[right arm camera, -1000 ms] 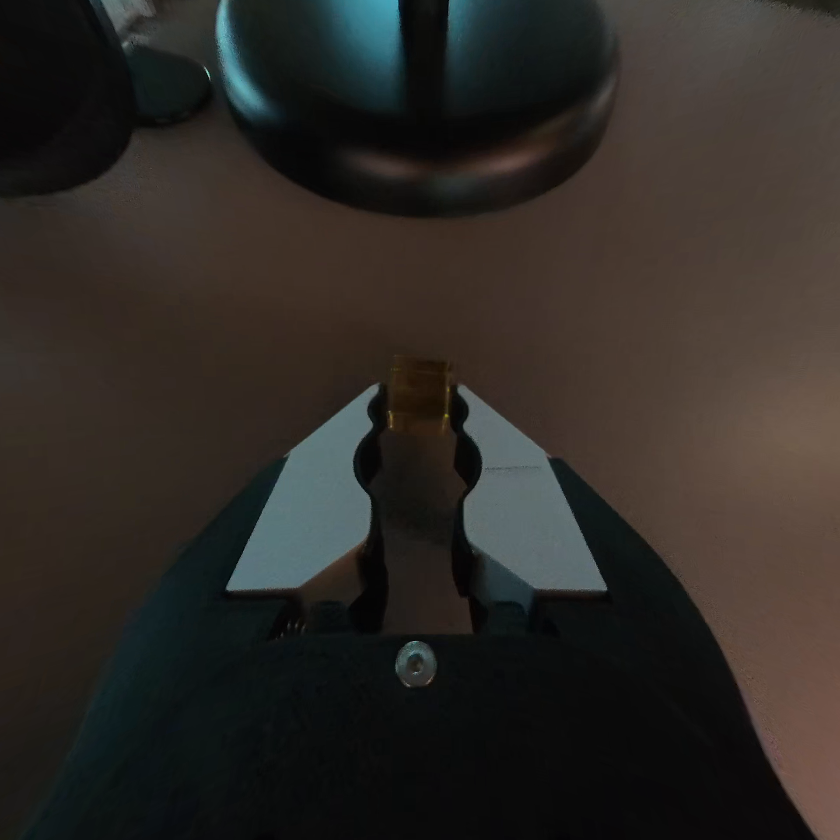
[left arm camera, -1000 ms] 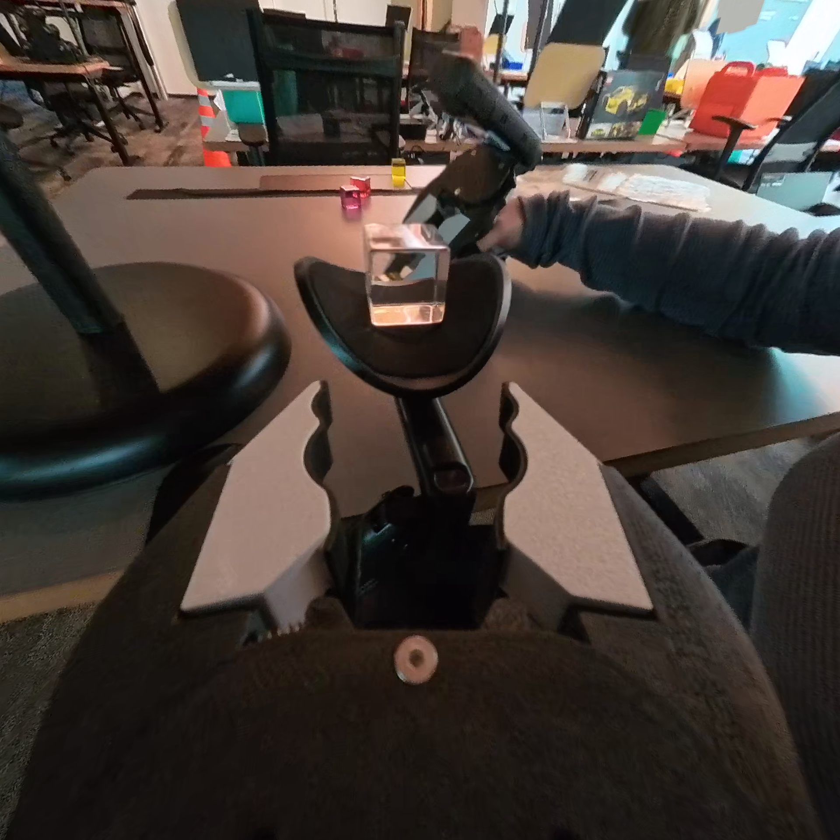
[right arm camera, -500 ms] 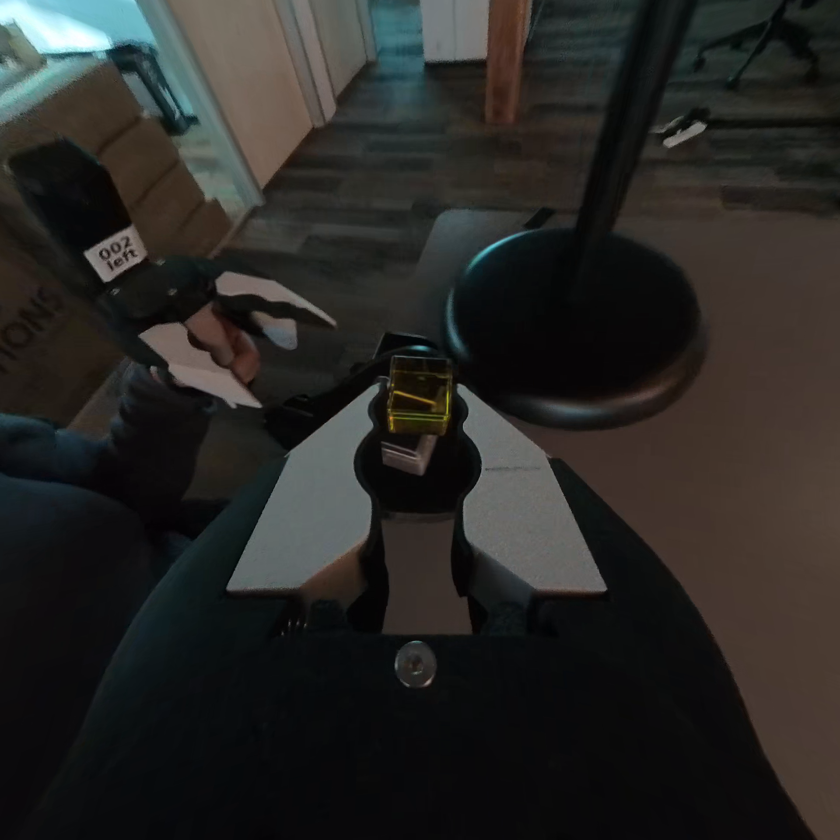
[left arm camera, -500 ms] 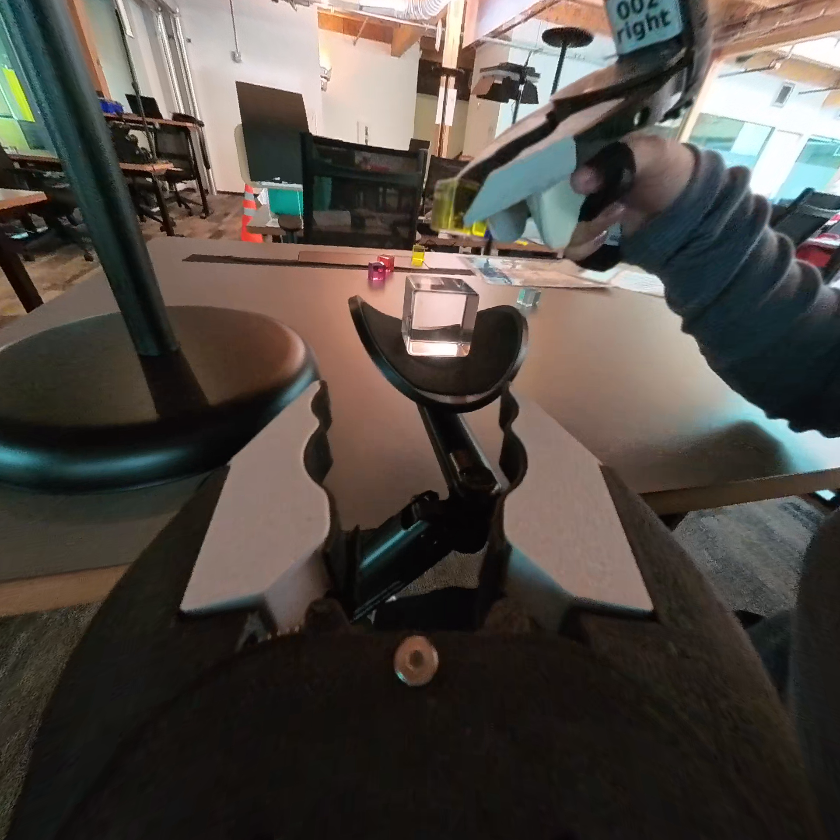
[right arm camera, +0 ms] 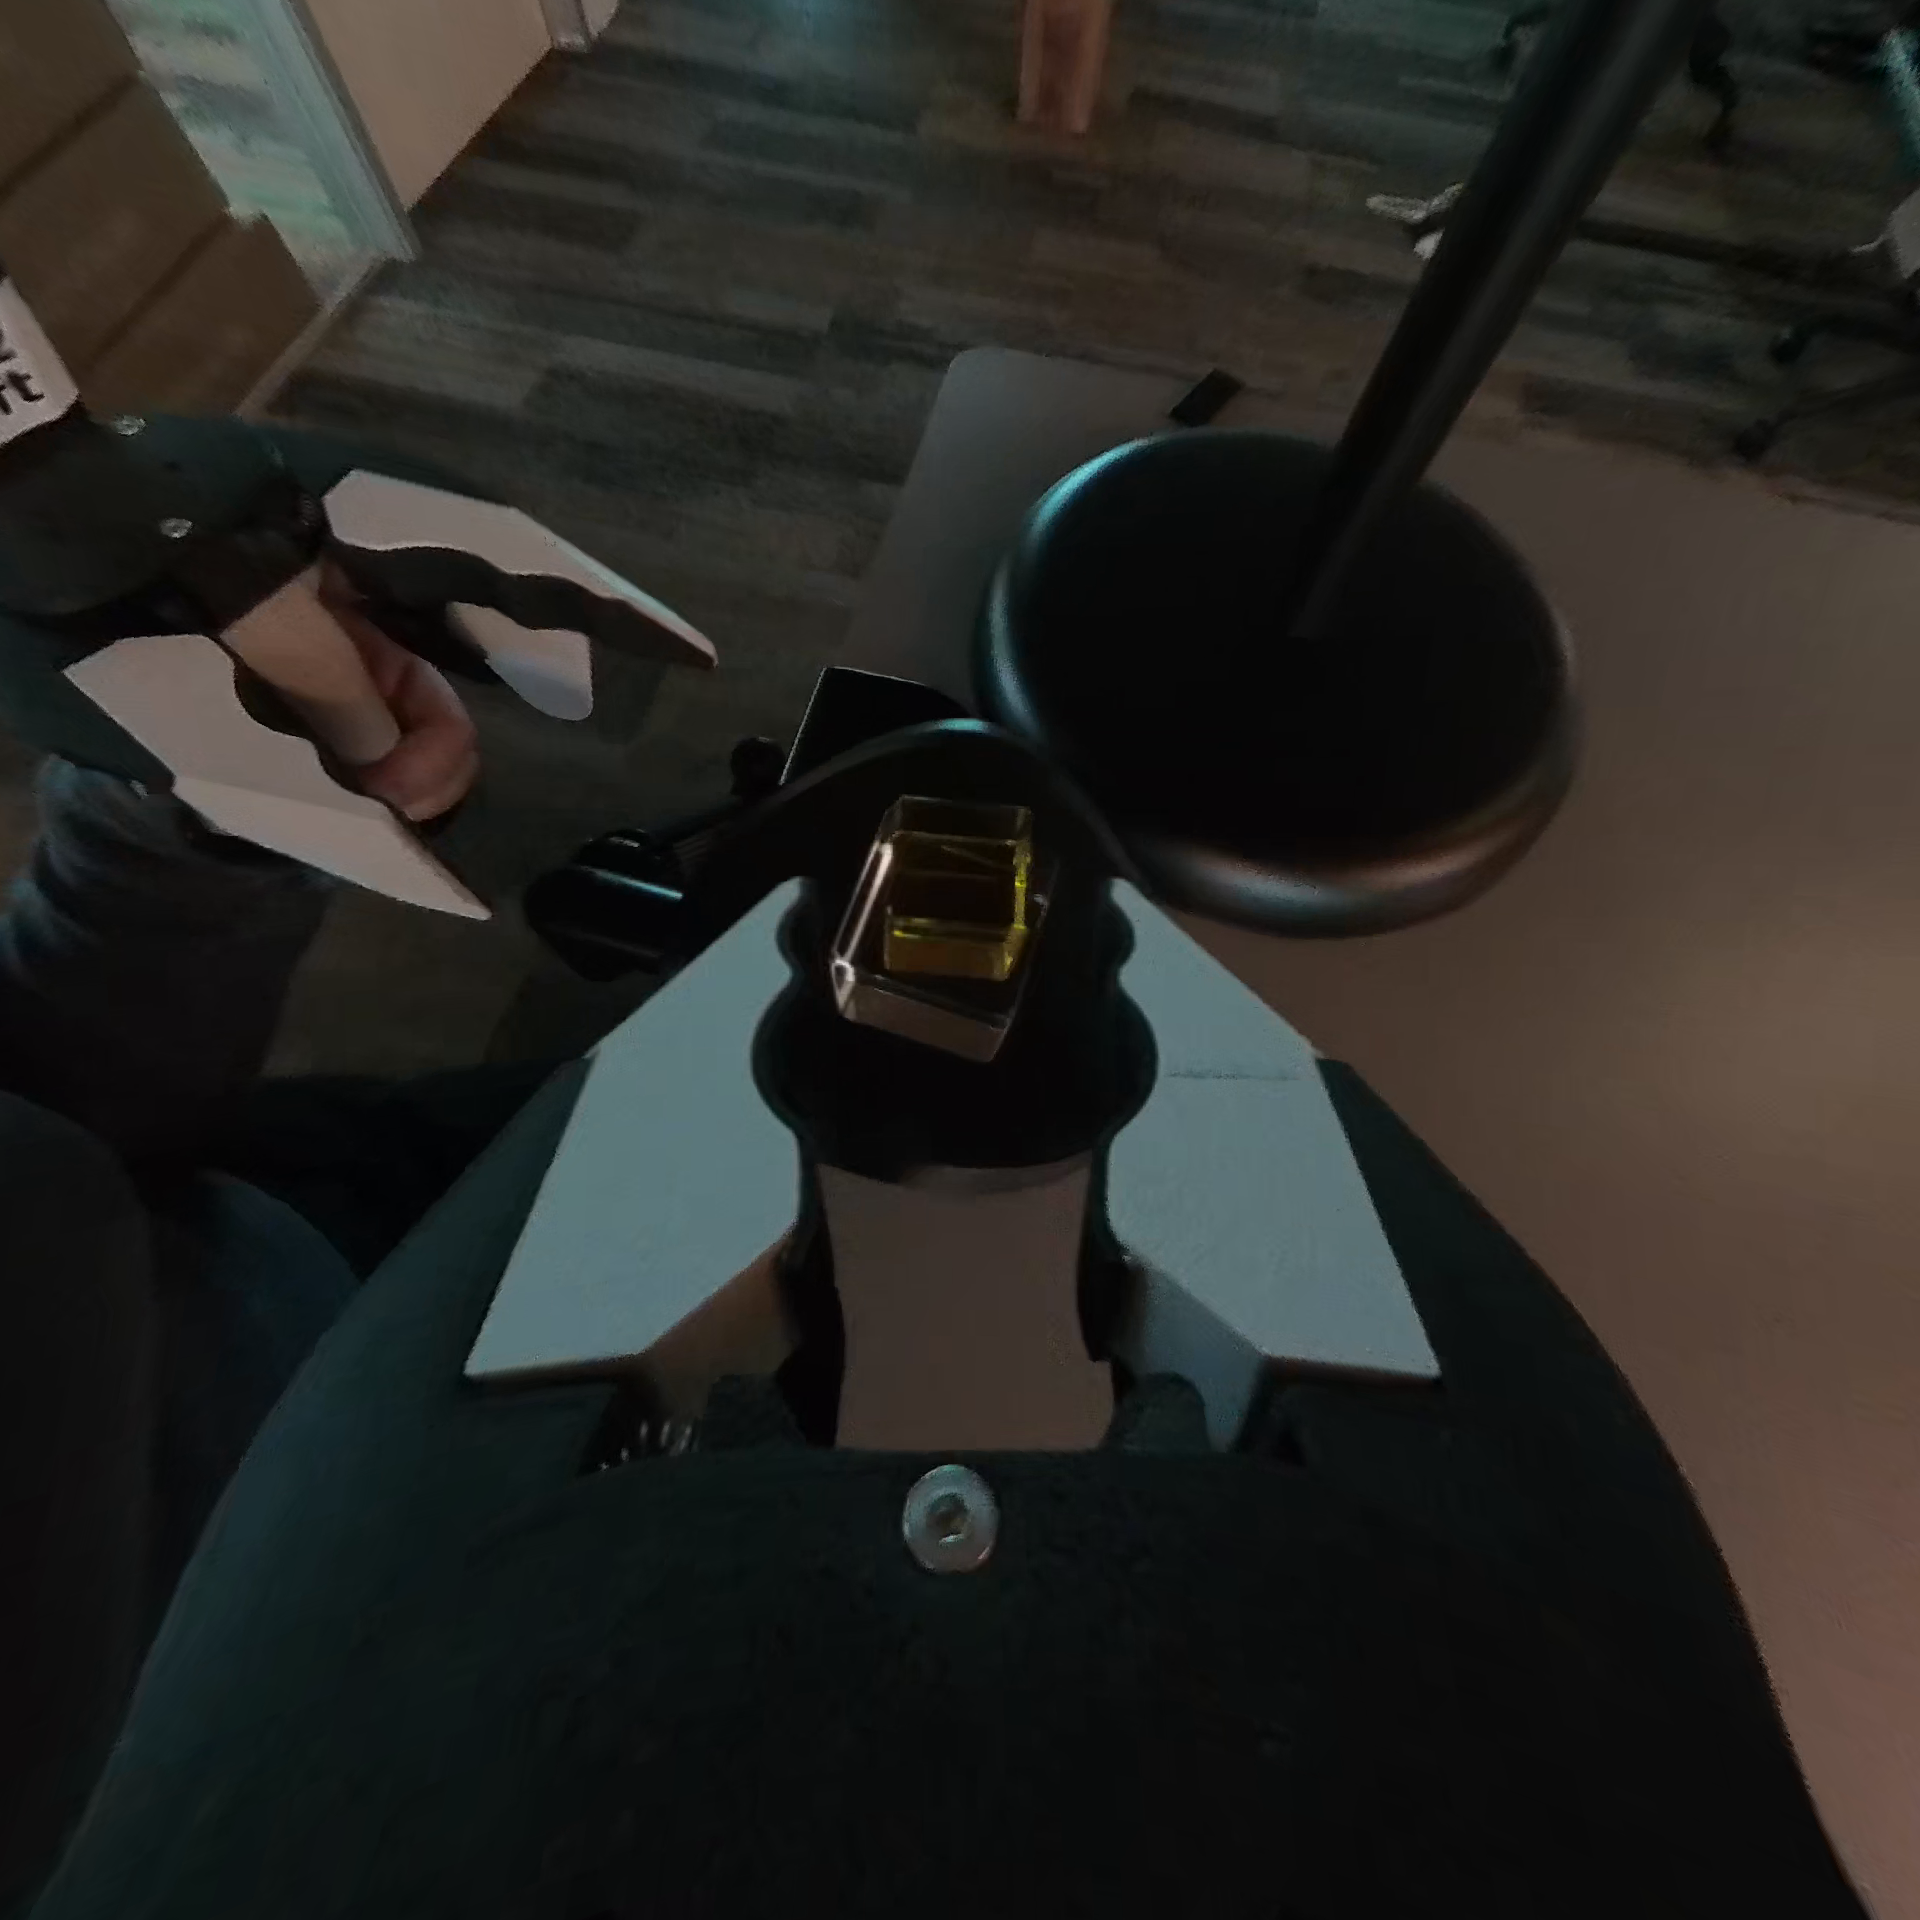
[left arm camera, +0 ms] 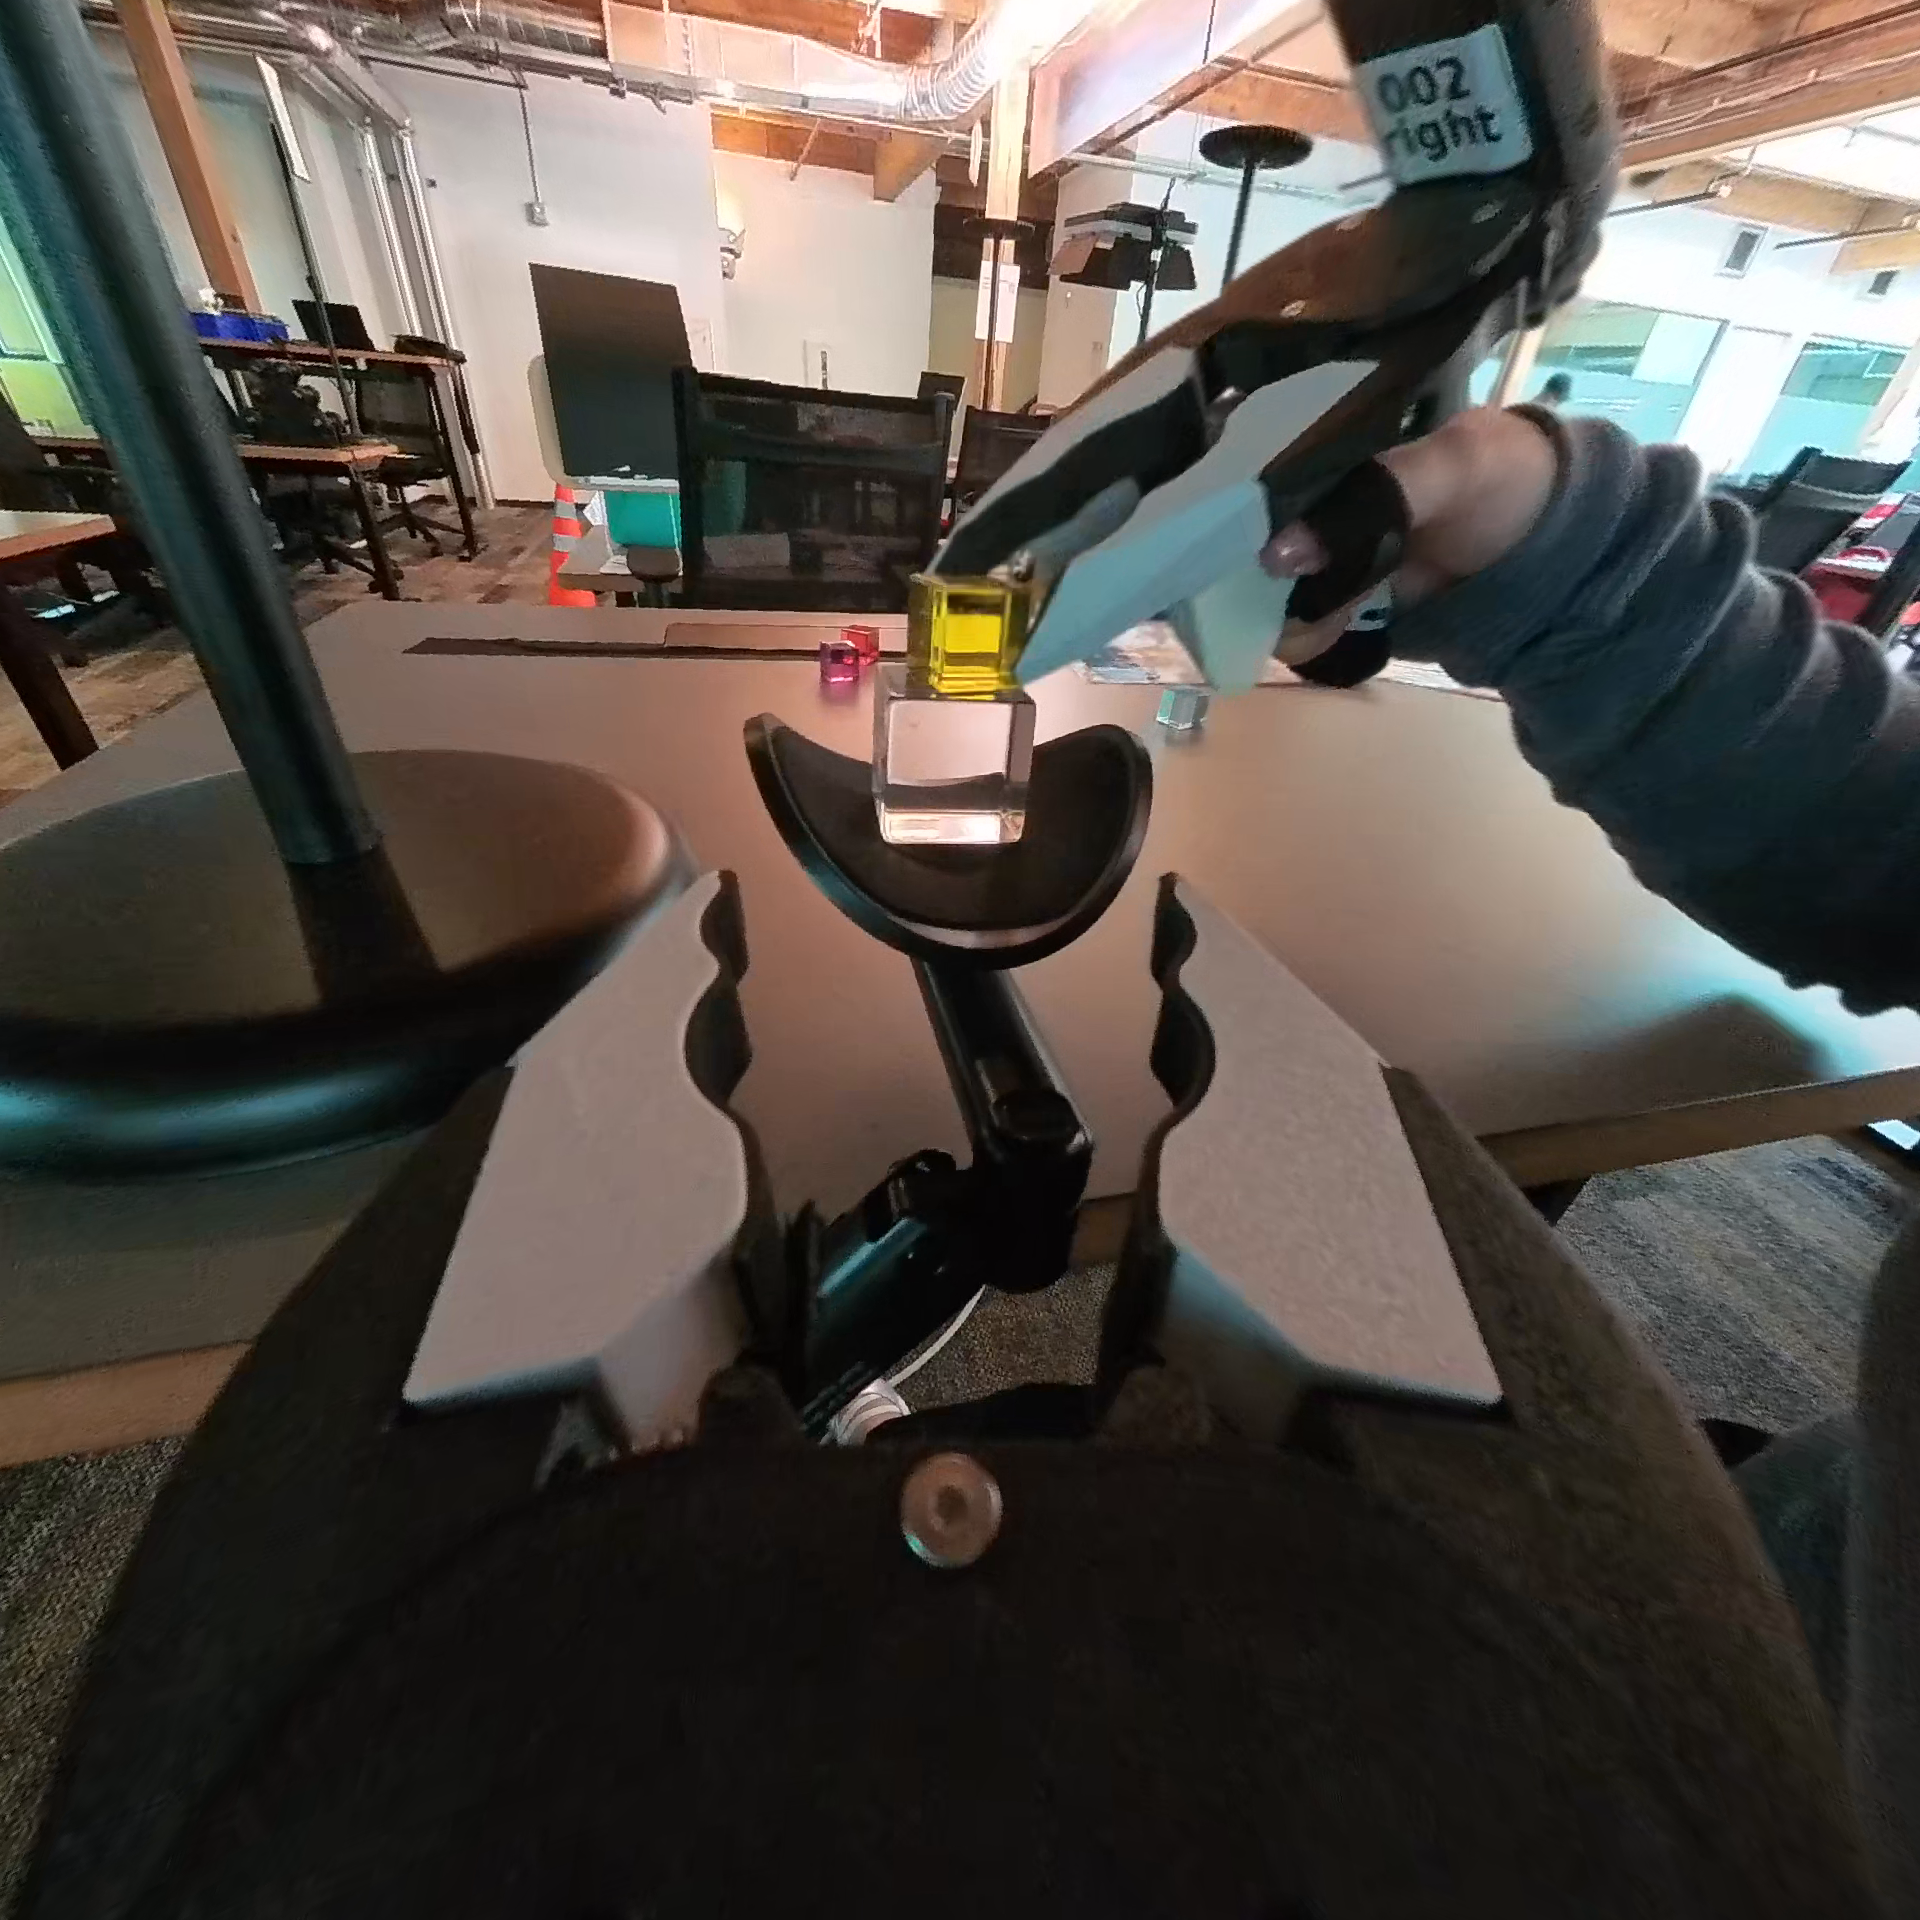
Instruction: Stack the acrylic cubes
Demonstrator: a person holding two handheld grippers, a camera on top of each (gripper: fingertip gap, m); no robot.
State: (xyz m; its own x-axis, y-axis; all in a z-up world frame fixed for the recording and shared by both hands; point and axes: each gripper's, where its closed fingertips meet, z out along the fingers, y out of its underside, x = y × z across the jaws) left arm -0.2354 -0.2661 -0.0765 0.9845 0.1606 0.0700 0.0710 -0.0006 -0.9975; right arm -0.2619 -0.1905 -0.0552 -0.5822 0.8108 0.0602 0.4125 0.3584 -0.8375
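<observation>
Yellow cube (left arm camera: pixel 966 646) sat on clear cube (left arm camera: pixel 954 769) between spread, non-pressing right gripper (right arm camera: pixel 954 914) fingers; left gripper (left arm camera: pixel 945 977) gaped bare.

Clear cube (left arm camera: pixel 954 767): glass or acrylic, polished, glossy. Yellow cube (left arm camera: pixel 964 644) on top of it: translucent, same shine. Curved black rest (left arm camera: pixel 1081 852) under them: matt pad, glossy rim. Round stand base (left arm camera: pixel 312 904): smooth black, semi-gloss sheen. Counter (left arm camera: pixel 1403 831): smooth matt brown. Left hand-held gripper (left arm camera: pixel 945 997): matt grey, finely grainy plastic fingers (left arm camera: pixel 623 1174); rough black body, shiny metal screw (left arm camera: pixel 952 1507). Sleeve (left arm camera: pixel 1704 644): soft grey knit.
</observation>
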